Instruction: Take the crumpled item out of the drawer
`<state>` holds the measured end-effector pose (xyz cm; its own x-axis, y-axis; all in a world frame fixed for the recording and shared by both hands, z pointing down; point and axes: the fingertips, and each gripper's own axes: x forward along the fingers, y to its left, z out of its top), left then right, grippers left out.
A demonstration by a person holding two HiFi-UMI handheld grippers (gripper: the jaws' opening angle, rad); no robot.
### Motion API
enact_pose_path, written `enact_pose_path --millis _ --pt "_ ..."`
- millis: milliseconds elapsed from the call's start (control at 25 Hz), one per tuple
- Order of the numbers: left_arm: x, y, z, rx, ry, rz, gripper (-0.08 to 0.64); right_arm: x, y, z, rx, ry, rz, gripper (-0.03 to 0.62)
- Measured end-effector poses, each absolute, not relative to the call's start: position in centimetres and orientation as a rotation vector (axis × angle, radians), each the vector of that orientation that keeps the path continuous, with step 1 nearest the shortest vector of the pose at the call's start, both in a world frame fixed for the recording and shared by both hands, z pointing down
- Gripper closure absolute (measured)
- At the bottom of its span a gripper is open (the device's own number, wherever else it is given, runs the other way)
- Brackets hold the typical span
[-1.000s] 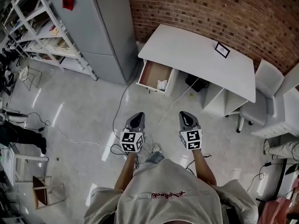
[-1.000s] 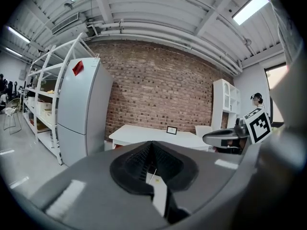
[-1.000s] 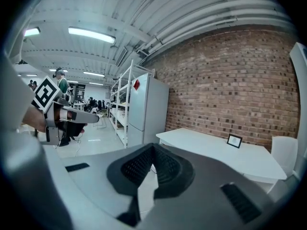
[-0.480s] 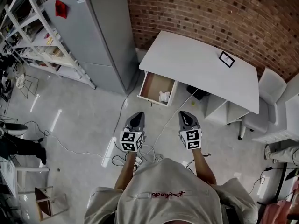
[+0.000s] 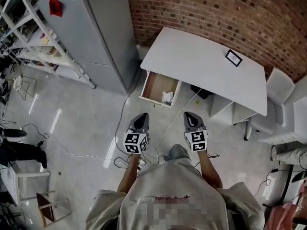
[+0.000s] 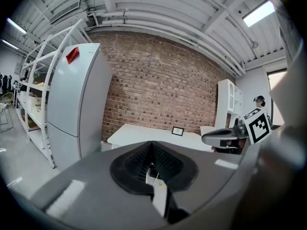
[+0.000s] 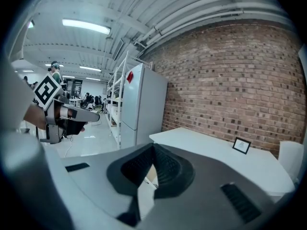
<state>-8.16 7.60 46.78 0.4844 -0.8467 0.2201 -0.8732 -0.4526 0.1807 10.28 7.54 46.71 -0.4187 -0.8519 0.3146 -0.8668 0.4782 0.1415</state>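
Crumpled white item [image 5: 167, 97]: near right corner of open drawer [image 5: 154, 84] under desk [image 5: 201, 66]. Left gripper [image 5: 140, 122], right gripper [image 5: 192, 120]: fingers pressed together, empty, well short of the drawer. Advised: step closer and spread the fingers before reaching in.

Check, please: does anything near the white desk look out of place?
Yes. The drawer under the desk stands pulled open, with a crumpled white item in one corner. Loose cables trail across the floor.

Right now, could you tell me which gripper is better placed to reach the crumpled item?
Right, narrowly. The crumpled item lies at the right end of the open drawer, nearer the right gripper; the left gripper is shut too.
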Motion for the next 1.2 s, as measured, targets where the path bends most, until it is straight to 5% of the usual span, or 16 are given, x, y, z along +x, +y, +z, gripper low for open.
enact_pose_path --millis 1200 --pt "-5.1 -15.0 45.5 2.392 -1.626 0.193 0.551 13.2 -16.8 46.7 1.295 -2.498 0.067 0.58"
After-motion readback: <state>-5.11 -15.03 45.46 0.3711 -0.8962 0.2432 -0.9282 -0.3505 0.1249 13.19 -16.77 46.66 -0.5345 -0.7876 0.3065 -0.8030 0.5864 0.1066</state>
